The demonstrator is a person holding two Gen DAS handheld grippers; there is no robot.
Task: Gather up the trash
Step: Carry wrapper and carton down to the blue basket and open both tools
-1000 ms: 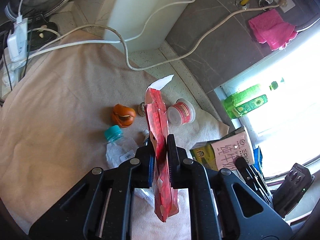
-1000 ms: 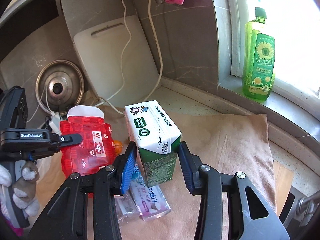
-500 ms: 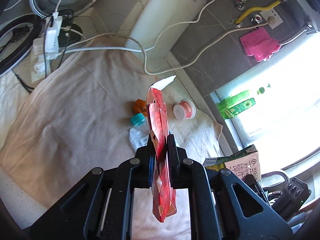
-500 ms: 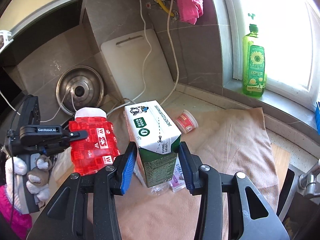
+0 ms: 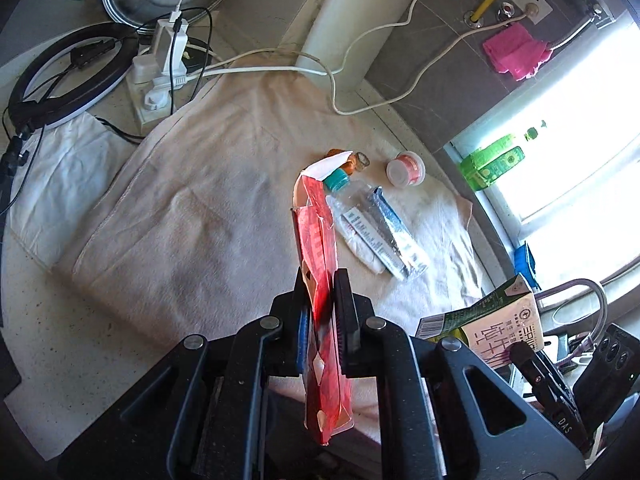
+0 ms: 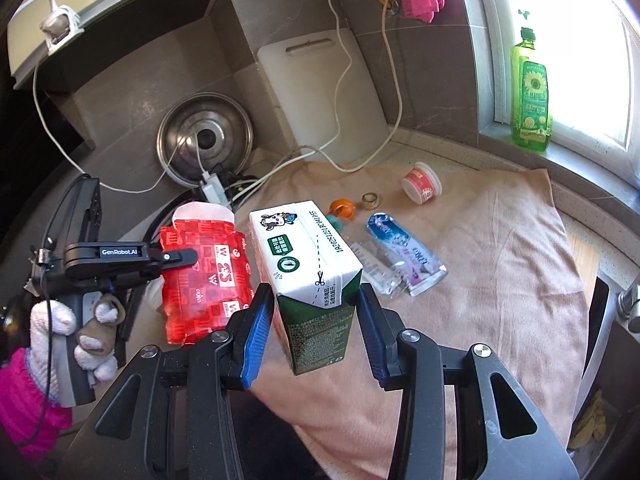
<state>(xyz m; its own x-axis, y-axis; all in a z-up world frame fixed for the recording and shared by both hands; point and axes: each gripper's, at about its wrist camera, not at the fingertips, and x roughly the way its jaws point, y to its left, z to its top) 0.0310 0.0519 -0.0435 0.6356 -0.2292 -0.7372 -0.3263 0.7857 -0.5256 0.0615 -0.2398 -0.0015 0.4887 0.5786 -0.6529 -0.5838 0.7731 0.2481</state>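
Both tongs have risen and drawn back from the towel within 1 s: the left gripper stays clamped on the red packet, the right gripper on the milk carton, while 5 smaller scraps, including the toothpaste tube, lie far behind, suggesting carry-off before disposal.
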